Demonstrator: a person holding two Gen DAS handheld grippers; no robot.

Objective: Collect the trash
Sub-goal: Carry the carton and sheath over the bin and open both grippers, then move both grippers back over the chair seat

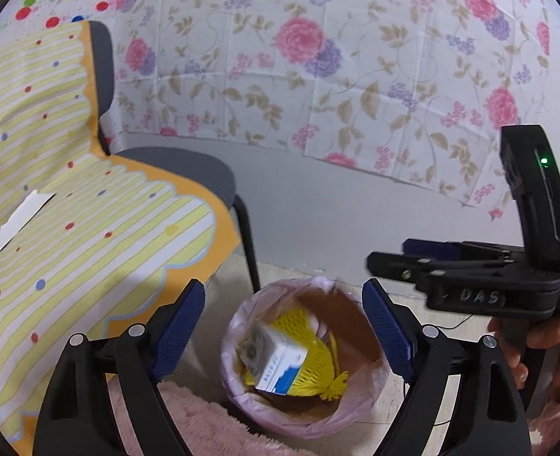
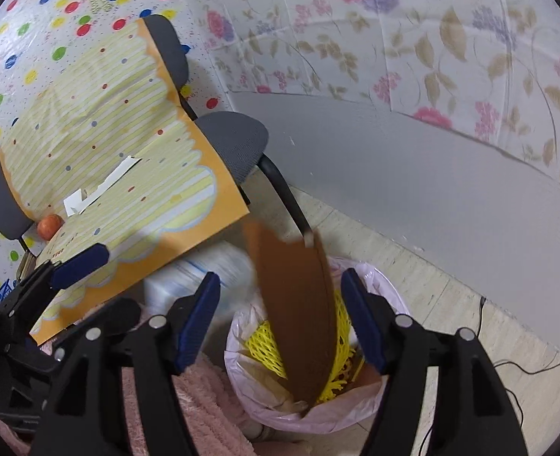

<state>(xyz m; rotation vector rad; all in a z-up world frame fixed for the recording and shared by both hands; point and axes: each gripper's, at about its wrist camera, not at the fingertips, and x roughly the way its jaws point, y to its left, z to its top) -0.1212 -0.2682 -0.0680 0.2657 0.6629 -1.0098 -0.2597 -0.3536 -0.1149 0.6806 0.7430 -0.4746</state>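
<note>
At the upper left of both views a grey chair is seen, draped with a yellow striped paper sheet on which a torn white paper strip lies. In the right wrist view a small orange ball is seen at the sheet's left edge.

At the lower centre of the left wrist view the left gripper is held above a trash bin lined with a pink bag; its jaws are spread wide with nothing between them. Inside the bin a white and blue carton is seen, blurred, over yellow foam netting, with a brown cardboard piece against the far wall.

In the right wrist view the right gripper is likewise placed over the bin, its jaws released and parted, and the brown cardboard piece is seen standing tilted between them without being touched, its lower end in the bin. A pink fluffy rug is seen at the lower left of the bin. At the right of the left wrist view the right gripper is shown from the side, held in a hand.
</note>
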